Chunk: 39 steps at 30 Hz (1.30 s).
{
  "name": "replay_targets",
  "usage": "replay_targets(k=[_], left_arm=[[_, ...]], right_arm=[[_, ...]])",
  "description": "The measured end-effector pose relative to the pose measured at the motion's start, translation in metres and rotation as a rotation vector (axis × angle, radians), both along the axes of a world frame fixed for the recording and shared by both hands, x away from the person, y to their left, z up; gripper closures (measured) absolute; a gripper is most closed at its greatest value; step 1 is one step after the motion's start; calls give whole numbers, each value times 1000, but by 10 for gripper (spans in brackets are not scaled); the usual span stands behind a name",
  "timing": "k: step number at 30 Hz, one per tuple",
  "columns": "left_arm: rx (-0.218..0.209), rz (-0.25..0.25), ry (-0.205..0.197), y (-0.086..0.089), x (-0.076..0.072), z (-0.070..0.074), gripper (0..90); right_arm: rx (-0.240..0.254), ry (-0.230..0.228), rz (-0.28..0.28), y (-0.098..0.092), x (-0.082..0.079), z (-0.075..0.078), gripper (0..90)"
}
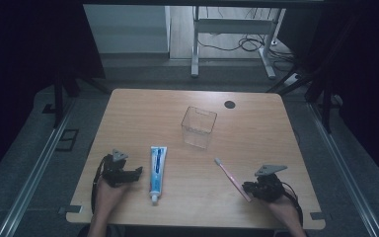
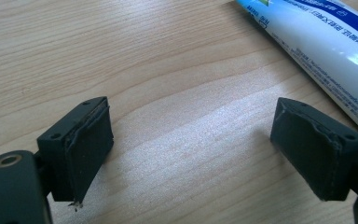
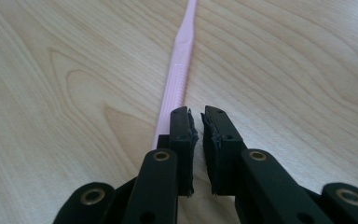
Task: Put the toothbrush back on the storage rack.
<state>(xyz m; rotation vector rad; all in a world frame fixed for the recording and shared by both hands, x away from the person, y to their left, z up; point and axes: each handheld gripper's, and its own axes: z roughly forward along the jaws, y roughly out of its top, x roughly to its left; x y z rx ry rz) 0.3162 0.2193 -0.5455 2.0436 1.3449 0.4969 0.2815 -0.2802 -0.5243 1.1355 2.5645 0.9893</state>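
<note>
A: Right gripper (image 3: 196, 116): jaws nearly pressed together, a thin slit between the pads, nothing pinched. The pink toothbrush (image 3: 177, 84) lies flat on the table (image 3: 65, 93), its handle passing just under the left jaw and running straight ahead of the tips.

B: Left gripper (image 2: 191, 140)?

A: Spread wide over bare wood. Toothpaste tube (image 2: 321, 51) just beyond its right-hand jaw, not touched.

B: Handling of the brush?

A: Judged light, stiff and thin. Smooth plastic lying low on the wood, so likely to skid or roll if nudged from one side. The ribbed stretch of handle just ahead of the jaws looks the best hold; pads should straddle it across its width.

B: Clear cup (image 1: 199, 127)?

A: Well ahead of both grippers, upright.
</note>
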Motion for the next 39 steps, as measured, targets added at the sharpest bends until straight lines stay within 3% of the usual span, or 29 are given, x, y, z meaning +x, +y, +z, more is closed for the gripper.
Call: replay_targets(k=[6, 19, 30, 39], left_arm=[[0, 0, 0, 0, 0, 0, 128], [0, 0, 0, 0, 0, 0, 128], [0, 0, -1, 0, 0, 0, 128], [0, 0, -1, 0, 0, 0, 128]], right_arm=[[-20, -10, 10, 3, -2, 1, 792], [-45, -14, -13, 1, 2, 10, 646], [-47, 29, -12, 8, 12, 16, 562], [-58, 56, -2, 17, 20, 17, 567]])
